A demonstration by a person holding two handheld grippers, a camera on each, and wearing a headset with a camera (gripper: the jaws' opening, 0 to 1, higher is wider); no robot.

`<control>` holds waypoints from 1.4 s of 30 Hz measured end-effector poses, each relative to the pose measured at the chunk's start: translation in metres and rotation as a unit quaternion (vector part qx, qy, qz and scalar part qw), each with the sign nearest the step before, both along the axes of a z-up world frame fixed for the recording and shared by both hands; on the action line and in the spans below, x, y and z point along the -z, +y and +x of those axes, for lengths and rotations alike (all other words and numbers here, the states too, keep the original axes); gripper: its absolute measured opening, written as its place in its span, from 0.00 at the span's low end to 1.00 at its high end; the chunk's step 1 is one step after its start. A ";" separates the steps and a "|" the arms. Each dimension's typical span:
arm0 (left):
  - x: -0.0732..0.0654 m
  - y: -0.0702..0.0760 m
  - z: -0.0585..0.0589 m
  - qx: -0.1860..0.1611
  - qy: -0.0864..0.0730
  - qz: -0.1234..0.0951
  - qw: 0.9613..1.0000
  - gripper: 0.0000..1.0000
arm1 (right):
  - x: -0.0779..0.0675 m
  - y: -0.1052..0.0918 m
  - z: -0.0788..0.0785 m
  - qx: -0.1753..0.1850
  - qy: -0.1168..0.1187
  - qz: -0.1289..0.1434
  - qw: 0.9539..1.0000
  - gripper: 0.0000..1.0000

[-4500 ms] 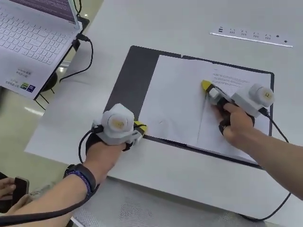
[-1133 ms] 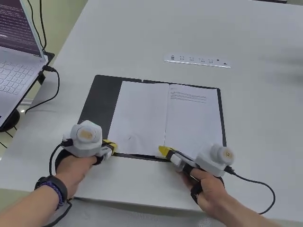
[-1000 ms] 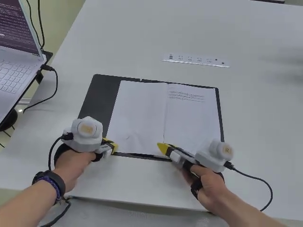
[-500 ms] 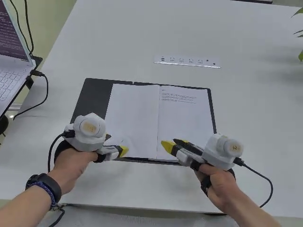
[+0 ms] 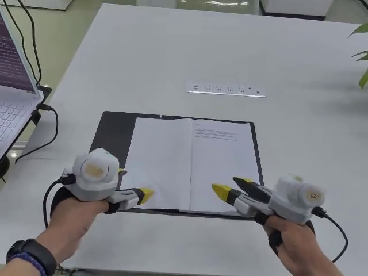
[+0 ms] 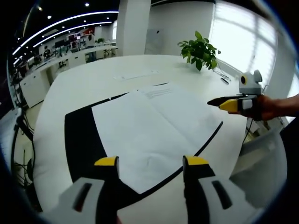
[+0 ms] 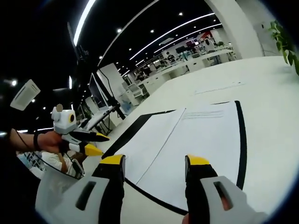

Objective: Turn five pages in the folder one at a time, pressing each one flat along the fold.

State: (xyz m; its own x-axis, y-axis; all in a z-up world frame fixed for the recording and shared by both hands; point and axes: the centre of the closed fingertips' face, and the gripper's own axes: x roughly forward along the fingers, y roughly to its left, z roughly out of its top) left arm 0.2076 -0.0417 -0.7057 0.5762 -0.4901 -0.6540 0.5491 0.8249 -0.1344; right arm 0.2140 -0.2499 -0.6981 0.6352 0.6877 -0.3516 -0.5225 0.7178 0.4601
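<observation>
The black folder [image 5: 112, 133] lies open on the white table, with a blank left page [image 5: 158, 161] and a right page [image 5: 223, 167] that has a few printed lines at its top. Both pages lie flat. My left gripper [image 5: 144, 194] hovers by the near left corner of the left page, open and holding nothing, its jaws [image 6: 152, 161] apart over the folder's near edge. My right gripper [image 5: 230, 186] is open over the near edge of the right page, with nothing between its jaws [image 7: 154, 160].
A socket strip [image 5: 225, 89] is set into the table beyond the folder. A laptop [image 5: 10, 100] with a black cable [image 5: 40, 141] stands at the far left. Plant leaves [image 5: 361, 54] reach in at the right edge.
My right gripper slid down the fold to the folder's near edge, then lifted, moved right and opened. My left gripper stayed near the left page's near corner. The head camera has shifted.
</observation>
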 end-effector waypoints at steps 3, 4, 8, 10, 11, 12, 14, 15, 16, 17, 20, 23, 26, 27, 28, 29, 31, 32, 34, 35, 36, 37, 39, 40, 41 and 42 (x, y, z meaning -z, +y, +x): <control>-0.015 0.003 -0.001 -0.007 -0.008 -0.016 1.000 0.56 | -0.009 -0.014 0.002 0.012 -0.008 -0.001 1.000 0.53; -0.019 0.003 -0.001 -0.005 -0.011 -0.020 1.000 0.57 | -0.010 -0.016 0.002 0.014 -0.009 -0.002 1.000 0.54; -0.031 0.006 -0.004 0.000 -0.026 -0.009 1.000 0.59 | -0.020 -0.030 0.001 0.024 -0.020 -0.011 0.999 0.57; -0.036 0.010 -0.005 -0.006 -0.025 -0.013 1.000 0.58 | -0.022 -0.036 -0.001 0.028 -0.022 -0.017 0.999 0.58; -0.037 0.011 -0.005 -0.009 -0.024 -0.016 1.000 0.59 | -0.023 -0.040 -0.003 0.029 -0.020 -0.018 0.999 0.58; -0.040 0.014 -0.006 -0.015 -0.027 -0.016 0.999 0.60 | -0.024 -0.042 -0.005 0.030 -0.019 -0.019 0.999 0.59; -0.045 0.019 -0.008 -0.023 -0.034 -0.014 0.999 0.60 | -0.025 -0.048 -0.009 0.034 -0.019 -0.023 0.999 0.60; -0.046 0.020 -0.008 -0.025 -0.036 -0.014 0.999 0.60 | -0.025 -0.052 -0.011 0.037 -0.019 -0.025 0.999 0.60; -0.048 0.022 -0.010 -0.027 -0.040 -0.012 0.999 0.61 | -0.026 -0.054 -0.013 0.039 -0.020 -0.025 0.999 0.60; -0.049 0.023 -0.011 -0.026 -0.042 -0.009 0.999 0.62 | -0.027 -0.057 -0.015 0.041 -0.020 -0.026 0.999 0.61; -0.045 0.028 -0.016 -0.021 -0.047 0.008 0.999 0.64 | -0.027 -0.066 -0.019 0.049 -0.022 -0.030 0.998 0.62; -0.043 0.031 -0.022 -0.035 -0.042 -0.009 0.998 0.68 | -0.022 -0.072 -0.023 0.049 -0.019 -0.042 0.998 0.63; -0.042 0.031 -0.026 -0.037 -0.044 -0.010 0.998 0.69 | -0.024 -0.077 -0.028 0.054 -0.021 -0.045 0.997 0.64; -0.042 0.031 -0.028 -0.037 -0.044 -0.011 0.998 0.69 | -0.025 -0.077 -0.029 0.055 -0.022 -0.043 0.997 0.65; -0.042 0.031 -0.029 -0.037 -0.044 -0.012 0.998 0.70 | -0.025 -0.078 -0.030 0.057 -0.023 -0.041 0.997 0.66; -0.041 0.031 -0.030 -0.037 -0.042 -0.012 0.998 0.71 | -0.025 -0.078 -0.031 0.058 -0.024 -0.041 0.997 0.66; -0.040 0.030 -0.030 -0.036 -0.042 -0.012 0.998 0.71 | -0.025 -0.077 -0.032 0.058 -0.024 -0.041 0.997 0.67; -0.040 0.030 -0.030 -0.037 -0.042 -0.013 0.998 0.71 | -0.025 -0.076 -0.032 0.058 -0.024 -0.041 0.997 0.67; -0.040 0.030 -0.030 -0.040 -0.040 -0.017 0.998 0.70 | -0.024 -0.075 -0.034 0.055 -0.023 -0.043 0.997 0.68; -0.040 0.030 -0.030 -0.041 -0.039 -0.019 0.998 0.70 | -0.023 -0.075 -0.034 0.054 -0.023 -0.045 0.997 0.68; -0.039 0.031 -0.030 -0.045 -0.037 -0.022 0.998 0.70 | -0.021 -0.075 -0.035 0.053 -0.021 -0.047 0.997 0.68; -0.038 0.031 -0.030 -0.047 -0.036 -0.023 0.998 0.70 | -0.019 -0.075 -0.035 0.052 -0.020 -0.048 0.997 0.68; -0.037 0.030 -0.031 -0.048 -0.034 -0.024 0.998 0.70 | -0.017 -0.075 -0.037 0.052 -0.016 -0.048 0.997 0.68; -0.036 0.029 -0.031 -0.045 -0.033 -0.023 0.998 0.70 | -0.017 -0.075 -0.038 0.052 -0.015 -0.048 0.997 0.68; -0.035 0.028 -0.032 -0.044 -0.032 -0.022 0.998 0.70 | -0.017 -0.075 -0.038 0.052 -0.015 -0.048 0.997 0.68; -0.035 0.028 -0.032 -0.042 -0.032 -0.023 0.998 0.70 | -0.017 -0.076 -0.038 0.052 -0.014 -0.047 0.997 0.68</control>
State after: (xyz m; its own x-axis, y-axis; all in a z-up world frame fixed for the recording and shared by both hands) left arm 0.1758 -0.0142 -0.6703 0.6563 -0.4666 -0.5929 0.4864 0.8624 -0.1403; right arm 0.1756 -0.3255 -0.6816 0.7121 0.5824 -0.3921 -0.4547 0.8081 0.3745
